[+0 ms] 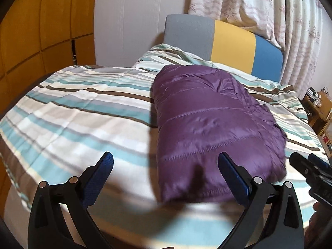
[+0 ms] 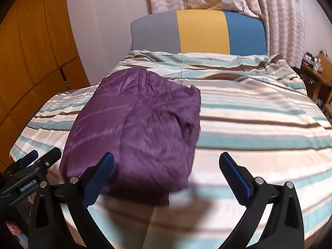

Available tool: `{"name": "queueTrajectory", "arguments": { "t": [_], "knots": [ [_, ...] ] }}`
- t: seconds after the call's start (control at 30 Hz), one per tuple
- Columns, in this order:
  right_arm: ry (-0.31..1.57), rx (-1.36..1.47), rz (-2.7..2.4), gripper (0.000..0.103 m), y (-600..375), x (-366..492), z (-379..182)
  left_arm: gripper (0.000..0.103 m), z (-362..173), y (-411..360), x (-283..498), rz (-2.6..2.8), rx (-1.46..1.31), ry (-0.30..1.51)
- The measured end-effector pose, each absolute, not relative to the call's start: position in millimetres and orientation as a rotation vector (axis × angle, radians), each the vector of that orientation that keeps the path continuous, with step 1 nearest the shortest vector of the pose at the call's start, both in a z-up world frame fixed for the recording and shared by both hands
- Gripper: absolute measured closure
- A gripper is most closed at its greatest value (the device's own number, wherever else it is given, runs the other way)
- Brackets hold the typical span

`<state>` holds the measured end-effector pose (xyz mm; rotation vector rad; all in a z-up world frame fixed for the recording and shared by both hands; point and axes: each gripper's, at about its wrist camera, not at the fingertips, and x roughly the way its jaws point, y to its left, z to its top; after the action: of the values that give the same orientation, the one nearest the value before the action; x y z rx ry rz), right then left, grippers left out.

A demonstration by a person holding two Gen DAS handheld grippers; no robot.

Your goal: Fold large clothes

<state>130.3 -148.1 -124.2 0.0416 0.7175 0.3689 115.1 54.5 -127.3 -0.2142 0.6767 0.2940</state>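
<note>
Purple quilted fabric fills the centre of the left wrist view: the jacket (image 1: pixel 215 128) is seen folded into a compact oblong, lying on the striped bedspread (image 1: pixel 78 112) and running from the middle of the frame down to the lower centre. The left gripper (image 1: pixel 166 169) is shown at the bottom edge with its jaws spread wide; nothing is held between them, although the right-hand finger overlaps the near hem of the jacket in the picture. Whether it touches the cloth cannot be told. Part of the right gripper (image 1: pixel 311 172) is visible at the lower right edge. The tricolour headboard (image 1: pixel 226 41) and a patterned curtain (image 1: pixel 259 6) occupy the upper right.

In the right wrist view, the jacket (image 2: pixel 141 128) is placed left of centre, its open layered edge facing the right of the frame. The right gripper (image 2: pixel 167 169) is shown at the bottom with jaws fully apart and empty. The left gripper (image 2: pixel 39 161) appears at the lower left.

The folding is judged largely complete: no sleeve or hood is seen projecting. At most, smoothing or squaring of the bundle is thought to remain.
</note>
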Motion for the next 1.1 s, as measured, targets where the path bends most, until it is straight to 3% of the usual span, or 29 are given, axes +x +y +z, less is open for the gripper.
{"name": "queueTrajectory", "arguments": {
  "t": [0.37,1.1],
  "knots": [
    [0.696,0.056,0.375,0.002,-167.3,80.8,-110.1,0.003,-108.7,33.7,67.2,0.227,-0.193,0.645],
    [0.687,0.074,0.381,0.002,-171.3,72.9,-108.4,0.003,-103.6,21.8,62.1,0.206,-0.157,0.626]
  ]
}}
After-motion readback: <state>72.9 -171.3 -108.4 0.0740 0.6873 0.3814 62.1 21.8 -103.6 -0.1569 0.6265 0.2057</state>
